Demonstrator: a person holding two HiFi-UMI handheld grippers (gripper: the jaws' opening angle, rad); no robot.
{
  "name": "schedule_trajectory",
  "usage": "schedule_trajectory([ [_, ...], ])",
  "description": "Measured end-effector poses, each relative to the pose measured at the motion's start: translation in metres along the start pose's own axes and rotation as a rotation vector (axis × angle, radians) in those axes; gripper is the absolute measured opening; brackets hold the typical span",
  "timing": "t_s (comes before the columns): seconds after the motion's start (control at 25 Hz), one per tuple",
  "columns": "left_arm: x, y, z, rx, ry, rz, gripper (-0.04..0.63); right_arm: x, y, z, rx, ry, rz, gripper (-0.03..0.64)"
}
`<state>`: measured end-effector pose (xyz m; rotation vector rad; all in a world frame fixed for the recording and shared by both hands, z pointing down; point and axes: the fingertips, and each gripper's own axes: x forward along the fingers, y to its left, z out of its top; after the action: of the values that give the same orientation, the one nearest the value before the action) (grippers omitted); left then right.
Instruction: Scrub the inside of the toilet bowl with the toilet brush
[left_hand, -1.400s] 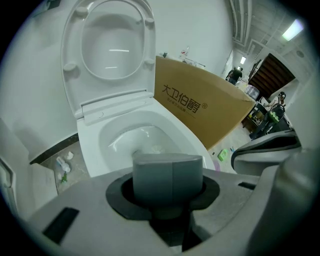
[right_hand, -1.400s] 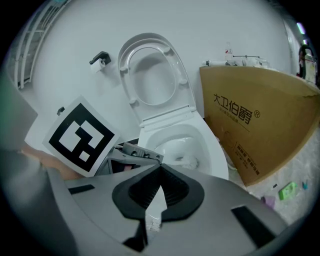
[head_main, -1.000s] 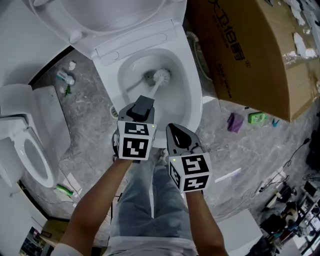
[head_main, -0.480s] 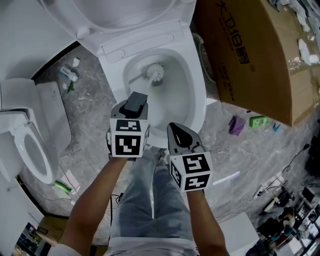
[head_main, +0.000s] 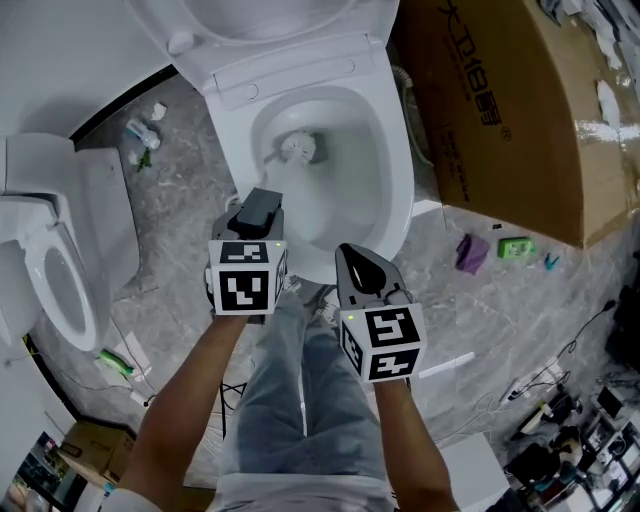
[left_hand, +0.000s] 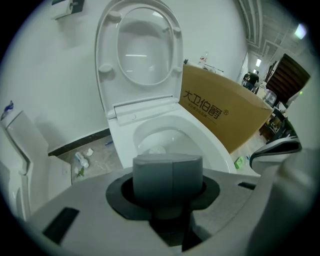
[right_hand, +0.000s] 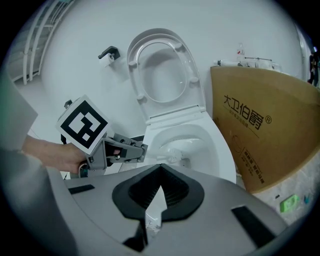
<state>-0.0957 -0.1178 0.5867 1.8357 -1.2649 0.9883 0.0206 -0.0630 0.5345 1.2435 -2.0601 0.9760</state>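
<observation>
The white toilet bowl (head_main: 396, 185) stands open in front of me with its lid (head_main: 270, 20) raised. A toilet brush has its white bristle head (head_main: 298, 147) down inside the bowl, left of centre. My left gripper (head_main: 258, 207) is shut on the brush's grey handle end (left_hand: 168, 176), just outside the bowl's near rim. In the left gripper view the brush head (left_hand: 157, 149) shows beyond the handle. My right gripper (head_main: 354, 262) hangs shut beside the left one, over the near rim, with nothing in it. In the right gripper view, the left gripper (right_hand: 119, 150) points the brush into the bowl.
A large cardboard box (head_main: 510, 110) leans close on the toilet's right. A second toilet (head_main: 55, 270) stands at the left. Litter (head_main: 142, 132) lies on the grey floor behind it. A purple rag (head_main: 470, 252) and green item (head_main: 514, 246) lie at right, cables (head_main: 560, 370) beyond.
The brush head has swept from the right of the bowl's centre to the left. My left gripper has shifted left with the handle. The right gripper has stayed put.
</observation>
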Motion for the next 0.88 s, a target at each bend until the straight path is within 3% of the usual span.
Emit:
schedule_trajectory([
  [0.44, -0.016, -0.020, -0.042, -0.018, 0.020, 0.005, 0.158, -0.022, 0.003, -0.016, -0.022, -0.026, 0.004, -0.002],
  [0.88, -0.019, -0.071, -0.073, -0.004, 0.063, -0.049, 0.158, -0.041, -0.005, -0.031, -0.009, -0.035, -0.006, -0.002],
])
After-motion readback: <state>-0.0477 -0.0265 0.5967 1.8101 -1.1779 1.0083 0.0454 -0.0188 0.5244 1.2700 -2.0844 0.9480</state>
